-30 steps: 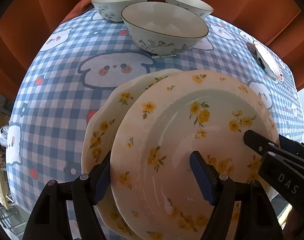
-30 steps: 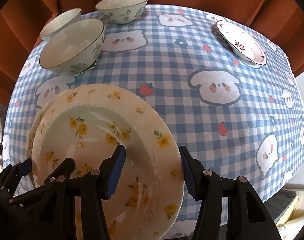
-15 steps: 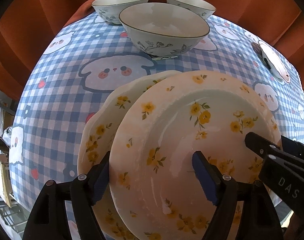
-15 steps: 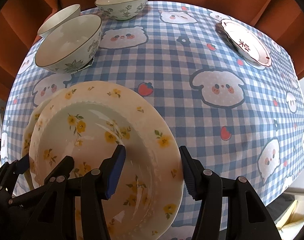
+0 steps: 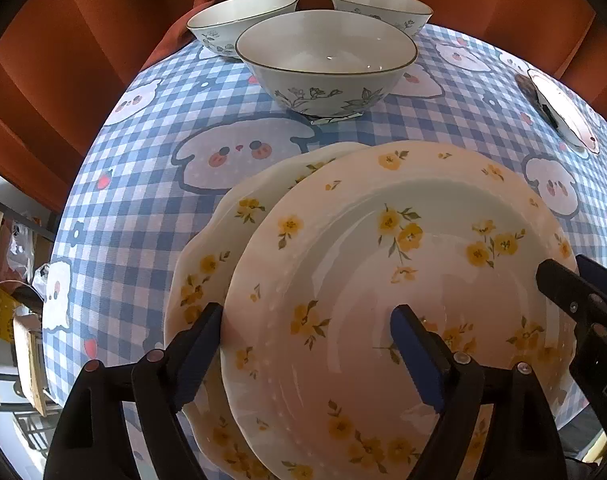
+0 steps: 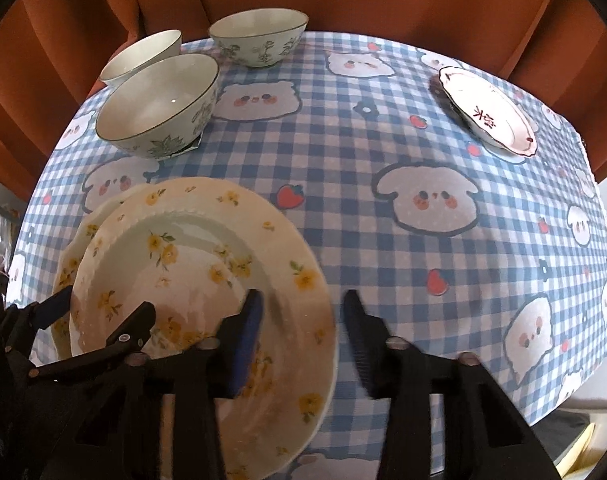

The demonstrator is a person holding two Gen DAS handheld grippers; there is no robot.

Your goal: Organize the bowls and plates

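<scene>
Two yellow-flowered plates are seen near the table's front edge; the upper plate [image 5: 403,280] lies on the lower plate [image 5: 207,264], shifted toward the right, so the stack is not yet squared. The left gripper [image 5: 307,352] straddles the upper plate's left rim; its jaws stand wide and have just been opening; the outer pad looks to sit at or against the rim, the inner one clear above the plate, so no clamp is judged. The right gripper [image 6: 303,336] straddles the right rim; its jaws have just been closing, motion-blurred; the outer pad is still apart from the rim edge, so no grip is seen yet.

Risks, as judged: if the right pinch lands w/ only a shallow bite, the glazed rim may slip out; w/ the left side released, a one-sided lift could tip the plate, scraping the lower one. Three bowls [image 6: 159,108] and a small plate [image 6: 487,112] stand well apart, so a knock is unlikely.
</scene>
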